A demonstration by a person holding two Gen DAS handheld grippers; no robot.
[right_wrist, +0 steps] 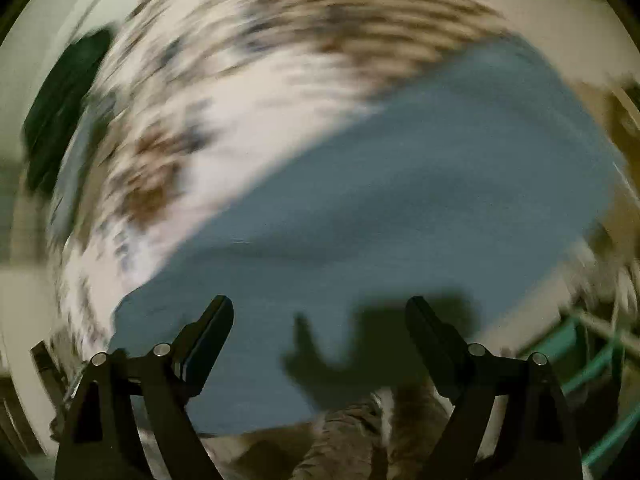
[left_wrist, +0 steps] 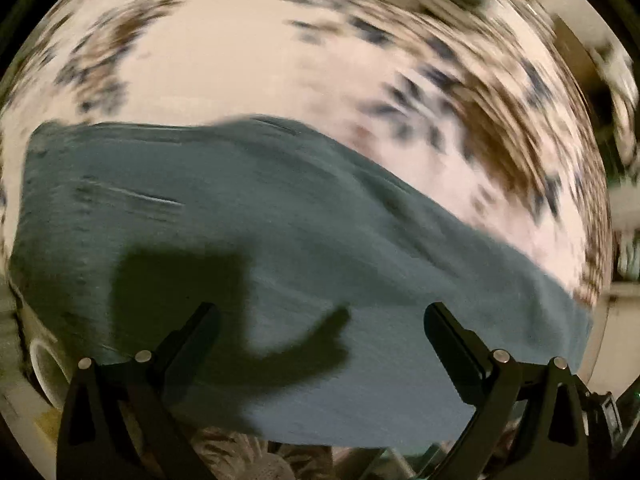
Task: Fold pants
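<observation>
Grey-blue pants [left_wrist: 280, 232] lie flat on a white cloth with brown and dark flower print [left_wrist: 224, 64]. In the left wrist view they span from the left edge to the lower right. My left gripper [left_wrist: 322, 312] is open and empty, above the pants' near part. In the right wrist view the pants [right_wrist: 400, 200] run from the lower left to the upper right. My right gripper [right_wrist: 320, 306] is open and empty, over the pants' near edge. Both views are blurred by motion.
The flowered cloth [right_wrist: 240, 112] covers the surface around the pants. A dark object [right_wrist: 64, 96] sits at the far left of the right wrist view. A green wire rack [right_wrist: 592, 360] shows at its lower right. A white round thing [left_wrist: 44, 368] is at lower left.
</observation>
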